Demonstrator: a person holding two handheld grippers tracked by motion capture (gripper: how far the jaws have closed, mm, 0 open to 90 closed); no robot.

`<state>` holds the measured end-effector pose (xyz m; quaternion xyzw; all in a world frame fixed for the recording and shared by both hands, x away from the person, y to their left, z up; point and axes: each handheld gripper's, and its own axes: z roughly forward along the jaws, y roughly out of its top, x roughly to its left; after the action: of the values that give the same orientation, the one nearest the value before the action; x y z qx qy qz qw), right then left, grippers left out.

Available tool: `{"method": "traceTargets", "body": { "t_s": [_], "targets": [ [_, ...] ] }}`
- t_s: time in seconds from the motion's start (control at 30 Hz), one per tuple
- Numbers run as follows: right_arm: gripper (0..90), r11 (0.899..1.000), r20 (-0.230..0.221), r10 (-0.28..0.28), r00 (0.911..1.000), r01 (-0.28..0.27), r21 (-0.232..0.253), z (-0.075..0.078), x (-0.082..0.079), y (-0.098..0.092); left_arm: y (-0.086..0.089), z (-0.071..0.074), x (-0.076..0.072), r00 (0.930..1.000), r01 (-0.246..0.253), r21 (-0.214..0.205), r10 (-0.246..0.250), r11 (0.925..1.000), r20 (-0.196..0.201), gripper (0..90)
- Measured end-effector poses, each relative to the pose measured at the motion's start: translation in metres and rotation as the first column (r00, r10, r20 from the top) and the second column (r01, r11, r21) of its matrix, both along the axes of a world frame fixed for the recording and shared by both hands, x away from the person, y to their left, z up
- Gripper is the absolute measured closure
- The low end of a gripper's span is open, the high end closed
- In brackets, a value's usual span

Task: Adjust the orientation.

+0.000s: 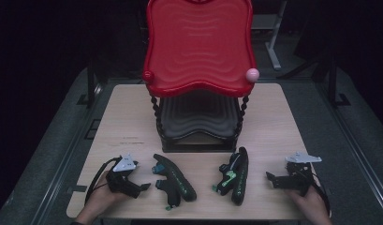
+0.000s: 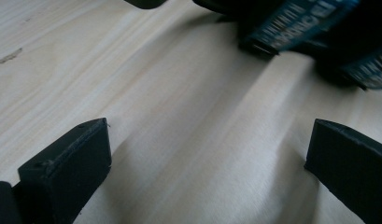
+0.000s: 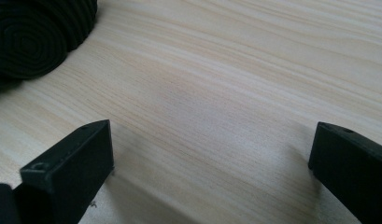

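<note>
Both sets of jaws are gaping wide and empty — the left gripper (image 1: pixel 143 186) is resting just beside the near shoe (image 1: pixel 174 180), the right gripper (image 1: pixel 271 178) facing the other shoe (image 1: pixel 235 176). I'd be closing in low, squarely across each shoe's side.

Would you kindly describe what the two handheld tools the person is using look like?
Both are black. The left tool and right tool each carry a pale grey three-cornered plate on top and trail a black cable that loops beside the hand. In the gripper views, each has two blocky matte-black jaws with squared ends. No sleeves are visible.
</note>
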<state>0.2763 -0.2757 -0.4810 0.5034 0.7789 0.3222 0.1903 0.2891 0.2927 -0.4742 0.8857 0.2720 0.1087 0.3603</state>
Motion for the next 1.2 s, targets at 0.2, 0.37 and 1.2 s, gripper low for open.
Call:
{"method": "traceTargets", "body": {
  "t_s": [0.2, 0.37, 1.2],
  "targets": [
    [0.0, 1.0, 0.0, -0.011, 0.9999, 0.011, 0.0, 0.0, -0.004, 0.0, 0.007, 0.0, -0.003, 0.9995, 0.031, -0.002, -0.031, 0.9995, 0.001, 0.0],
    [0.0, 1.0, 0.0, -0.011, 0.9999, 0.011, -0.001, 0.0, -0.004, 0.0, 0.007, 0.0, -0.004, 0.9996, 0.028, -0.005, -0.028, 0.9996, 0.001, 0.0],
    [0.0, 1.0, 0.0, -0.01, 1.0, 0.01, -0.001, 0.0, -0.005, 0.0, -0.009, 0.022, -0.026, 0.9659, 0.259, -0.13, -0.258, 0.9571, 0.025, 53.3]
  ]
}}
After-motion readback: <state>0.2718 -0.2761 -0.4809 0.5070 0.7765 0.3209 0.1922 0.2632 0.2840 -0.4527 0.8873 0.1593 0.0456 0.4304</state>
